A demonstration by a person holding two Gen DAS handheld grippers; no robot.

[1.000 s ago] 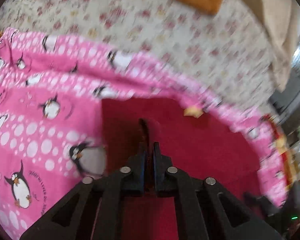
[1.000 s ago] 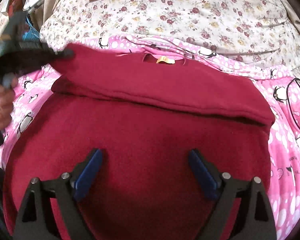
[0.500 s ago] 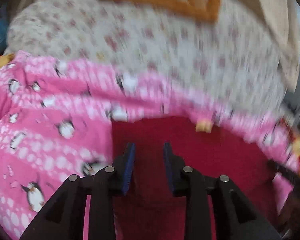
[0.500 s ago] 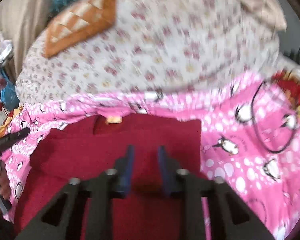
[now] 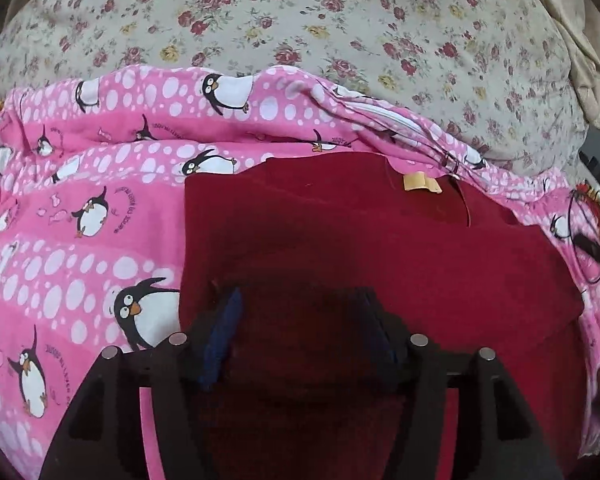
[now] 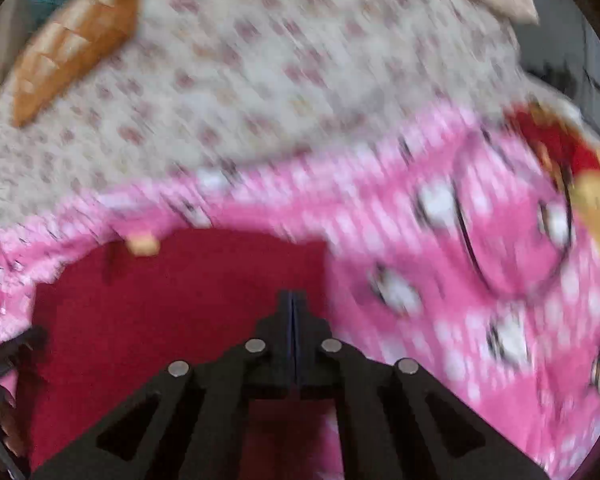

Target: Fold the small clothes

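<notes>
A dark red garment (image 5: 360, 240) with a tan neck label (image 5: 420, 182) lies folded on a pink penguin-print sheet (image 5: 80, 208). My left gripper (image 5: 300, 316) is open and empty, its blue-padded fingers low over the garment's left part. In the blurred right wrist view the garment (image 6: 180, 300) fills the lower left, and my right gripper (image 6: 292, 300) has its jaws closed together at the garment's right edge. Whether cloth is pinched between them is not visible. The left gripper's tip (image 6: 16, 344) shows at the left edge of the right wrist view.
A cream floral bedspread (image 5: 300, 20) lies beyond the pink sheet. An orange patterned cushion (image 6: 76, 44) sits at the back. A beige cloth (image 5: 580, 40) hangs at the far right. A thin black looped cable (image 6: 472, 240) lies on the pink sheet to the right.
My left gripper has let go of the garment's fold and opened wide. My right gripper has moved to the garment's right edge and closed from wide open.
</notes>
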